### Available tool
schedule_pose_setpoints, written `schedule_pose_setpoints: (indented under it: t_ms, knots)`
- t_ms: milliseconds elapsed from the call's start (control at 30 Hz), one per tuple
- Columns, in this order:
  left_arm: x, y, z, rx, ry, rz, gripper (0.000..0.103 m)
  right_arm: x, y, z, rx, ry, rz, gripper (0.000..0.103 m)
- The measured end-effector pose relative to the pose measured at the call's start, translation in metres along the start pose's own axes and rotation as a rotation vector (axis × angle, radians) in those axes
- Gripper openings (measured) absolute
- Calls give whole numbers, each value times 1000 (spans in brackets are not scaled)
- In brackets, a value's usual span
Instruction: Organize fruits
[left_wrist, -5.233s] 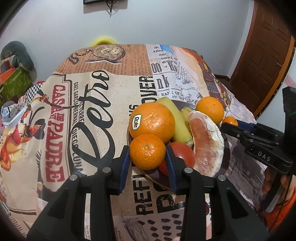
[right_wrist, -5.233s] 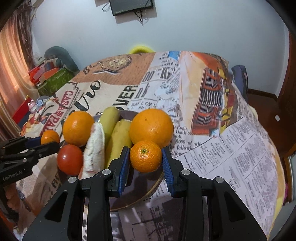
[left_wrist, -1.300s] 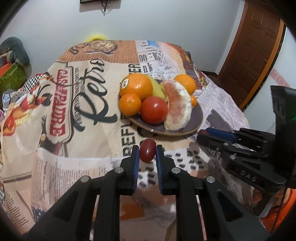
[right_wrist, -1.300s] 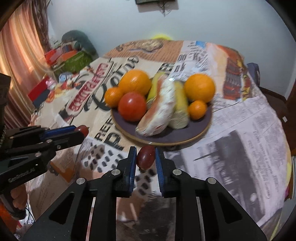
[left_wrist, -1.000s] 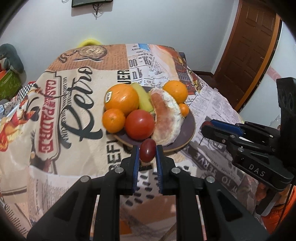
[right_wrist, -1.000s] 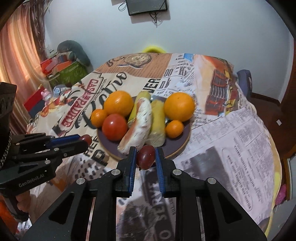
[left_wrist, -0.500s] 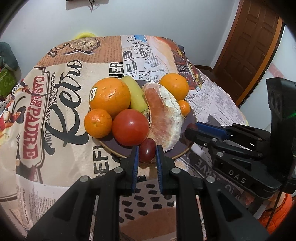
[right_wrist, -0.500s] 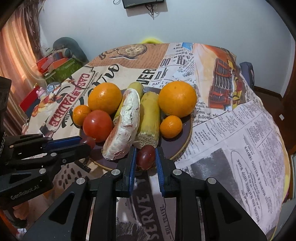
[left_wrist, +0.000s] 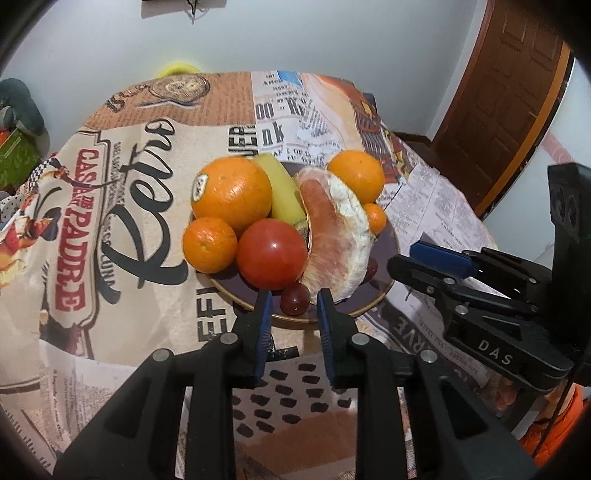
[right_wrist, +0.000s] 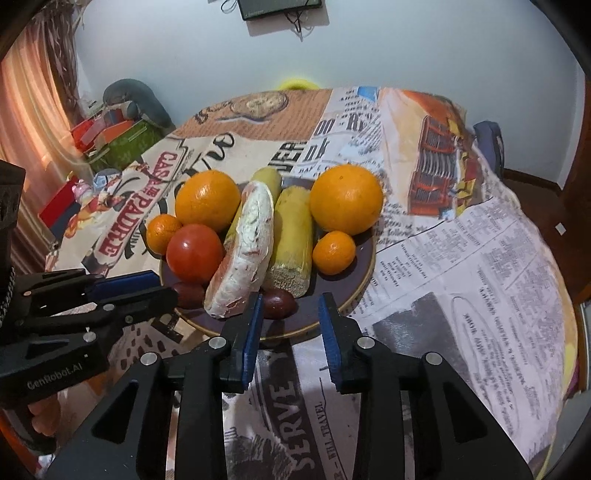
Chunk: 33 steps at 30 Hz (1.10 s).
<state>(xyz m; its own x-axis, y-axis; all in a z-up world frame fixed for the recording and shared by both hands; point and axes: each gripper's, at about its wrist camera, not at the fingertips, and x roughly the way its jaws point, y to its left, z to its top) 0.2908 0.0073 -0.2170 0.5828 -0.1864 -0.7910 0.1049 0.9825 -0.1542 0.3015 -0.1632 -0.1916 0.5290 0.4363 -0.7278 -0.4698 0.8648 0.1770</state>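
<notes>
Both grippers, left gripper (left_wrist: 294, 302) and right gripper (right_wrist: 290, 308), have just been opening (pads clear), each small dark-red grape (left_wrist: 294, 298) (right_wrist: 279, 303) lying released between jaws on the dark round plate (right_wrist: 364, 275).

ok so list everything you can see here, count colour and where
plate: 1, dark purple with a gold rim, on the tablecloth
large oranges: 2, orange, one at each far side of the plate
small mandarins: 2, orange, one at each side edge of the plate
tomato: 1, red, near left part of the plate
peeled citrus segment: 1, pink and white, across the middle of the plate
bananas: 2, yellow-green, beside the segment
grapes: 2, dark red, at the plate's near edge, one before each tool
tablecloth: 1, newspaper and retro print, covering the table
wall screen: 1, black, on the far wall
door: 1, brown, to the right
left tool: 1, black with blue pads, open
right tool: 1, black with blue pads, open
</notes>
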Motion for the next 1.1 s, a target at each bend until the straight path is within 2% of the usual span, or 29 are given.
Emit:
schedule_pose_setpoints:
  t_ms: [267, 433, 633, 700, 800, 867, 1000, 1100]
  knots:
    - [-72, -8, 8, 7, -146, 24, 24, -76, 16, 16, -26, -166, -24, 28]
    - [-143, -20, 8, 18, -293, 33, 24, -139, 39, 23, -64, -293, -24, 28]
    - [-224, -38, -7, 46, -460, 11, 24, -207, 69, 16, -92, -442, -10, 28]
    - [-245, -44, -15, 58, -504, 16, 25, -219, 76, 12, -95, -475, -13, 32]
    - [-273, -52, -28, 74, -574, 43, 40, -238, 86, 4, -98, -534, -23, 43]
    - [-284, -55, -35, 75, -604, 59, 55, -248, 93, -1, -101, -561, -37, 48]
    - [-300, -56, -45, 67, -628, 61, 59, -257, 102, -8, -104, -598, -64, 60]
    - [-306, -56, -51, 69, -645, 68, 67, -260, 103, -12, -97, -623, -77, 71]
